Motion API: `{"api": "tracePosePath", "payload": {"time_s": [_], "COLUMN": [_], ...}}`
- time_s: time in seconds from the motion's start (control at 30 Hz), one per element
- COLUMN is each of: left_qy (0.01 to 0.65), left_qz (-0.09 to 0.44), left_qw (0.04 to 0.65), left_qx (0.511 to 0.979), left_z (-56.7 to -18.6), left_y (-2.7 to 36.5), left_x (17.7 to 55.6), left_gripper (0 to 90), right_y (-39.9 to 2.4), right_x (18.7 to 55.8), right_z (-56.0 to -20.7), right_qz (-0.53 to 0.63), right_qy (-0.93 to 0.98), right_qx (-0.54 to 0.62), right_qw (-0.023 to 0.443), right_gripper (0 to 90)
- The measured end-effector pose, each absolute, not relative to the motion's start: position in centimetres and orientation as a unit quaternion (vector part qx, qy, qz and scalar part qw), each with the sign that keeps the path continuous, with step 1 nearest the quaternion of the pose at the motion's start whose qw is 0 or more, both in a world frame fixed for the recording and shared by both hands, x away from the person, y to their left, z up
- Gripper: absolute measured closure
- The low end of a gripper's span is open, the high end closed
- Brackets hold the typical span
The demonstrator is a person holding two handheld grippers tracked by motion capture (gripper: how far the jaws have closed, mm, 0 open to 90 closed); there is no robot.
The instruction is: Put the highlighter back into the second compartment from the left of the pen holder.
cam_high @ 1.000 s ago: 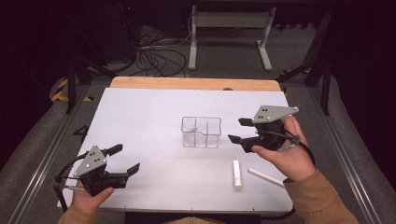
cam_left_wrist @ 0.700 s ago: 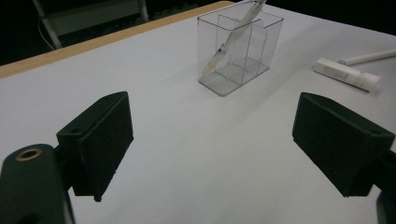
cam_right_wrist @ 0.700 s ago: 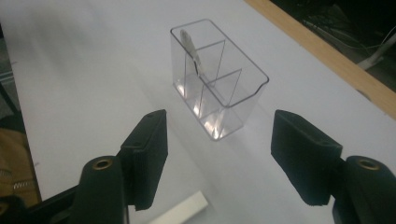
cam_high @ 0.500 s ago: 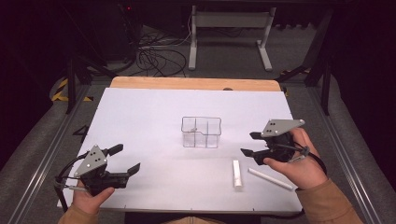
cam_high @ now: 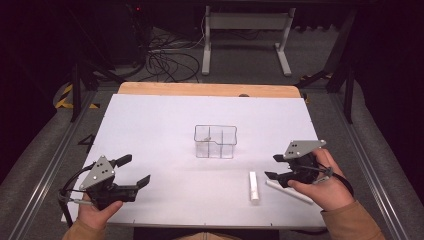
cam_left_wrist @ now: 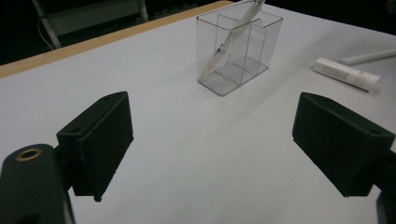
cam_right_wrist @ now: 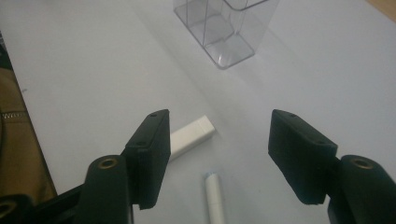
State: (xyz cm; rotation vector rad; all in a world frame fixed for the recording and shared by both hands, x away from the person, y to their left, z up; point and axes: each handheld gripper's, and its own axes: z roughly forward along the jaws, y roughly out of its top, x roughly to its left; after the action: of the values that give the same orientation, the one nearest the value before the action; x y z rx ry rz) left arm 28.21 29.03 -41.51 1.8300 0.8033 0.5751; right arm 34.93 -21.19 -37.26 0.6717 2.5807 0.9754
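Observation:
A clear divided container (cam_high: 215,141) stands mid-table; in the left gripper view a white pen (cam_left_wrist: 224,44) leans inside the container (cam_left_wrist: 238,46). A white oblong box (cam_high: 254,186) and a second white pen (cam_high: 295,194) lie at the front right. My right gripper (cam_high: 271,167) hangs open low over that pen, its jaws pointing left. In the right gripper view the loose pen's tip (cam_right_wrist: 214,198) lies between the open jaws (cam_right_wrist: 219,149), and the box (cam_right_wrist: 191,136) is partly behind the left one. My left gripper (cam_high: 136,170) rests open and empty at the front left.
A white sheet (cam_high: 150,130) covers the table, with a wooden strip (cam_high: 200,89) along the far edge. Beyond it are cables (cam_high: 165,60) and a metal stand (cam_high: 245,35) on the floor. A sleeve (cam_right_wrist: 14,140) shows at the left of the right gripper view.
My right gripper has come down and back toward the front edge, from beside the container to just over the loose pen. The left gripper has stayed put.

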Motion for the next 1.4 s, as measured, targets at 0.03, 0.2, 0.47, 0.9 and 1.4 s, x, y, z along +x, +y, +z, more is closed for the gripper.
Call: {"api": "tracePosePath", "payload": {"time_s": [0.03,0.2,0.47,0.9,1.4], "left_qy": [0.333,0.334,0.334,0.334,0.333], "left_qz": [0.238,0.236,0.236,0.236,0.234], "left_qw": [0.506,0.506,0.506,0.505,0.506], "left_qx": [0.759,0.759,0.759,0.760,0.761], "left_z": [-41.5,-41.5,-41.6,-41.6,-41.6], "left_y": [29.0,28.9,28.9,28.9,28.8], "left_x": [28.2,28.2,28.2,28.2,28.2], "left_gripper": [13.3,13.3,13.2,13.3,13.3], "right_y": [-21.3,-21.8,-22.4,-22.7,-22.7], "right_x": [34.9,34.7,34.4,34.3,35.2], "right_z": [-37.4,-38.3,-39.4,-40.9,-42.8], "right_qz": [0.337,0.319,0.278,0.216,0.152], "right_qy": [0.900,0.908,0.926,0.948,0.966], "right_qx": [0.234,0.231,0.223,0.211,0.186], "right_qw": [0.149,0.142,0.128,0.101,0.095], "right_gripper": [39.8,40.7,42.0,49.3,61.5]}}
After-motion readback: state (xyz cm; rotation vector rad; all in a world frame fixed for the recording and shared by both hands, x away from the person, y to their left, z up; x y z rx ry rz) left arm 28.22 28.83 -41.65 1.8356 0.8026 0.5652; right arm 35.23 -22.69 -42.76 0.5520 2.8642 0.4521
